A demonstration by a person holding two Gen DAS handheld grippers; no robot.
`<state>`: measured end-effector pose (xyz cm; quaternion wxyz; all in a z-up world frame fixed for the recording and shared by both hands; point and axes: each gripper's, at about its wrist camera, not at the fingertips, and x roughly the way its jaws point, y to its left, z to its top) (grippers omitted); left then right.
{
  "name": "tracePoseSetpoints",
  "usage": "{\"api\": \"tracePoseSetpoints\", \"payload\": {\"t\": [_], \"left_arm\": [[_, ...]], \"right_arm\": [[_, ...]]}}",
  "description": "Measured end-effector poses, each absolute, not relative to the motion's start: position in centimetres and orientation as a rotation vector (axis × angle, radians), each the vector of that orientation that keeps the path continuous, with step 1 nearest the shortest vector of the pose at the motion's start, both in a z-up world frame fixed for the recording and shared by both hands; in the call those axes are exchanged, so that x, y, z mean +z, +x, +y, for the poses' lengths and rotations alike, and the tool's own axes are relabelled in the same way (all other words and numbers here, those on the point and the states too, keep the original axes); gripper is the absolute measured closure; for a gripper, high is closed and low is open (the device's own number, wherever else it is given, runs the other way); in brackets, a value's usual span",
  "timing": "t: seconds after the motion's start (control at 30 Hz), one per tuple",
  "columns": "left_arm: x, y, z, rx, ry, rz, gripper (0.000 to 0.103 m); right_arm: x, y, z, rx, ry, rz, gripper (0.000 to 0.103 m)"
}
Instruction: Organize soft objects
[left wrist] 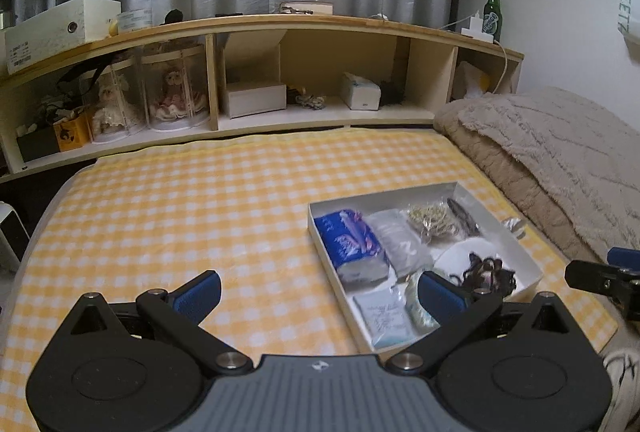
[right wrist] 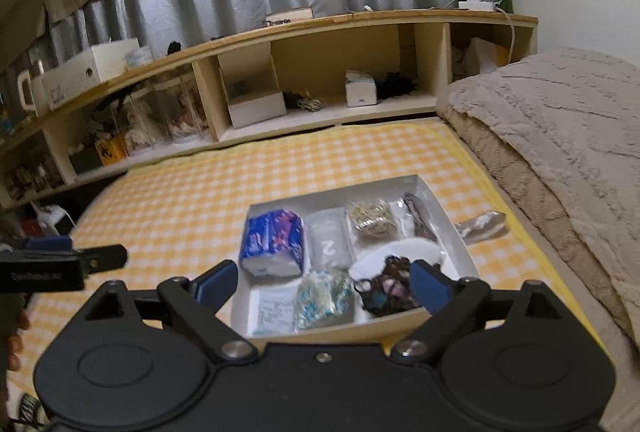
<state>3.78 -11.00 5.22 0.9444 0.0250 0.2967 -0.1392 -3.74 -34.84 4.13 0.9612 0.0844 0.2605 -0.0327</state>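
A shallow white box lies on the yellow checked bed cover. Inside it sit a blue tissue pack, a clear white packet, a gold bundle, a dark scrunchie on a white pad, and a blue-white bag. A clear wrapper rests outside the box's right wall. My left gripper is open and empty, near the box's left side. My right gripper hovers open over the box's near end, holding nothing.
A beige fluffy blanket is piled along the right. A wooden headboard shelf holds boxes, dolls and a green bottle. The yellow checked cover stretches left of the box. A hand shows at the left edge.
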Motion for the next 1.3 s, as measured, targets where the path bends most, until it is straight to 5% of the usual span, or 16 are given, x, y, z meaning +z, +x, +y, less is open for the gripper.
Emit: {"api": "tracePoseSetpoints", "payload": {"t": [0.27,1.3], "left_arm": [[3.1,1.7,-9.9,-0.280,0.075,0.612,0.000],[1.0,-0.3,-8.8,-0.278,0.075,0.612,0.000]], "right_arm": [[2.2,-6.0,-32.9,-0.112,0.127,0.522,0.000],[0.4,-7.6,-30.4,-0.229,0.008,0.473,0.000]]}}
